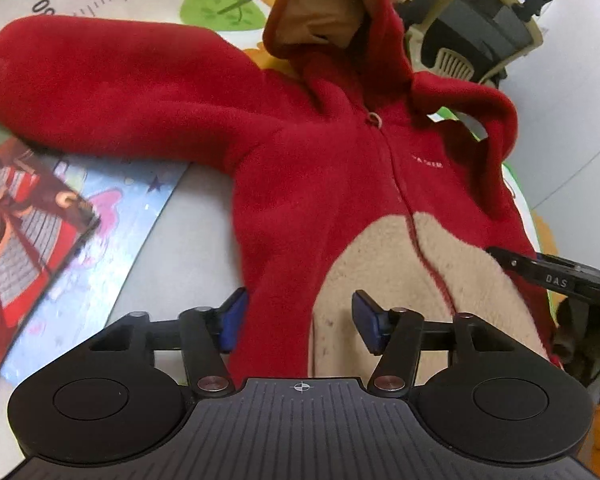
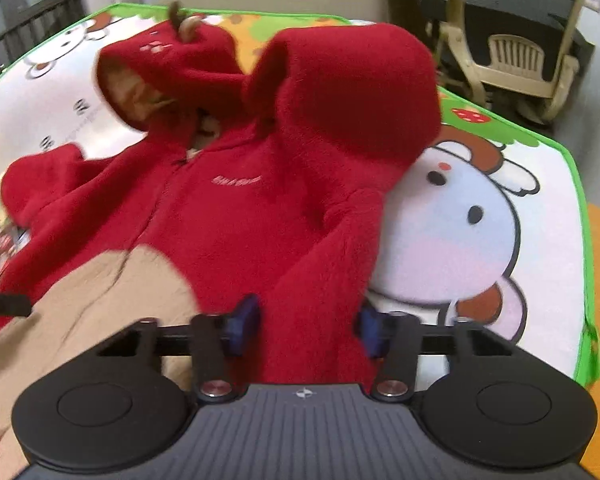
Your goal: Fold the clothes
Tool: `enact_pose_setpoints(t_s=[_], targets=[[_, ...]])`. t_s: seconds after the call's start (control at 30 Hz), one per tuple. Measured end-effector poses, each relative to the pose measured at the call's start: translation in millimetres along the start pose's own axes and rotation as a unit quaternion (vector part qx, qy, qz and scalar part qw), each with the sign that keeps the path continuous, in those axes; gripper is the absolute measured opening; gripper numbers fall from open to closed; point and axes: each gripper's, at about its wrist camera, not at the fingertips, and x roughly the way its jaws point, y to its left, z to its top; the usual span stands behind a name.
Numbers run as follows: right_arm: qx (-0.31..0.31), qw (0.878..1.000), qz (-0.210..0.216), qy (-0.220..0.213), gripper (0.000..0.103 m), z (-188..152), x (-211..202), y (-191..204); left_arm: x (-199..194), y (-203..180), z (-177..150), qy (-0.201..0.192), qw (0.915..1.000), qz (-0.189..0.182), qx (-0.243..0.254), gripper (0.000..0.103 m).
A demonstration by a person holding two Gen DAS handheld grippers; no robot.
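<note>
The left gripper [image 1: 298, 322] is hovering with its jaws spread wide, pinching nothing; its two blue pads [image 1: 232, 322] are straddling the lower front of one red fleece suit [image 1: 332, 184], where red is meeting a beige belly patch [image 1: 400, 280]; whether the pads are touching the cloth cannot be told. The right gripper [image 2: 308, 326] is likewise spread, a red sleeve [image 2: 320, 280] lying between its pads [image 2: 244, 322] without being squeezed; its right pad is half hidden behind that fleece.

The suit is lying front-up on a cartoon mat [image 2: 480, 240], zip closed, hood [image 1: 324, 20] gaping away from the grippers; the chest lettering is too small to read. One sleeve [image 1: 100, 80] is stretching out flat in the left view; the other is bunching up into a hump [image 2: 352, 88]. The suit's legs are cut off below both views. Two small horns [image 2: 184, 20] are showing on the hood, blurred. A picture book [image 1: 24, 216] is lying beside the flat sleeve, partly out of frame; a chair [image 2: 516, 52] is standing beyond the mat.
</note>
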Motion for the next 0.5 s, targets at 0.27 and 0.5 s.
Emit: enact_pose_setpoints(t_s=[0.27, 0.5], targets=[[-0.041, 0.998, 0.022, 0.042, 0.034, -54, -60, 11, -51, 17, -54, 0.063, 0.9963, -0.057, -0.014, 0.037], [-0.114, 0.989, -0.055, -0.076, 0.071, 1, -107, 16, -90, 97, 21, -0.127, 0.9717, -0.036, -0.195, 0.083]])
